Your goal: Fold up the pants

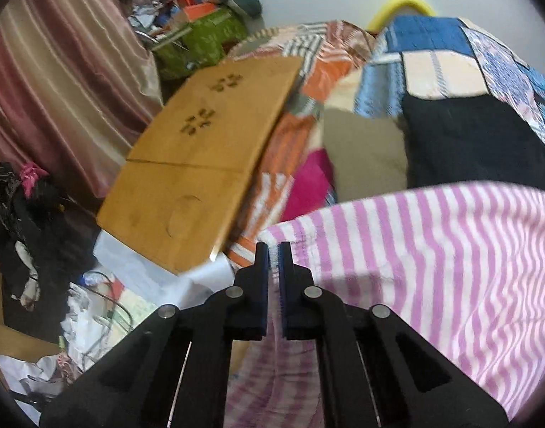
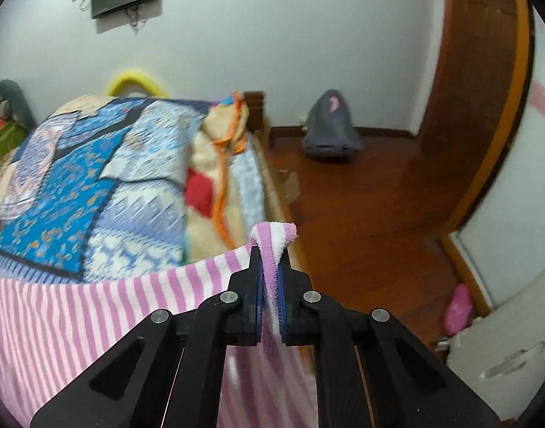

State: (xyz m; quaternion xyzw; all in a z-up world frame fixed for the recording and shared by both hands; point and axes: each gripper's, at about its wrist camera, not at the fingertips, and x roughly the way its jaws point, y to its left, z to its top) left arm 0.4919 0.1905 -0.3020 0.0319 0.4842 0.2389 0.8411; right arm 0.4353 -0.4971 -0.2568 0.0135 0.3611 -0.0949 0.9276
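Left wrist view: left gripper (image 1: 274, 249) sits nearest the lens, jaws clamped on one top corner of the pants (image 1: 432, 249).
Right wrist view: right gripper (image 2: 270, 260) likewise nearest, jaws clamped on the other top corner, a tuft of striped cloth poking out past the tips.
Pants: pink-and-white striped, held up off the bed (image 2: 94, 178), the top edge stretched between the two grippers and the rest hanging down below the lenses.
Key relation: the held edge runs sideways from each gripper toward the other, to the right of the left one and to the left of the right one; the long axis of the pants drops downward, out of sight.
Nearer hand: neither, each holds its own end; judged, the coming fold depends on both moving together so the edge stays taut.
Beyond the pants, left view: a khaki garment (image 1: 365, 153) and a black one (image 1: 479, 142) on the bed, a wooden tray (image 1: 201, 164) farther left.
Beyond the pants, right view: patchwork quilt, then wooden floor (image 2: 361, 214) to the right.
Farthest: pale wall.
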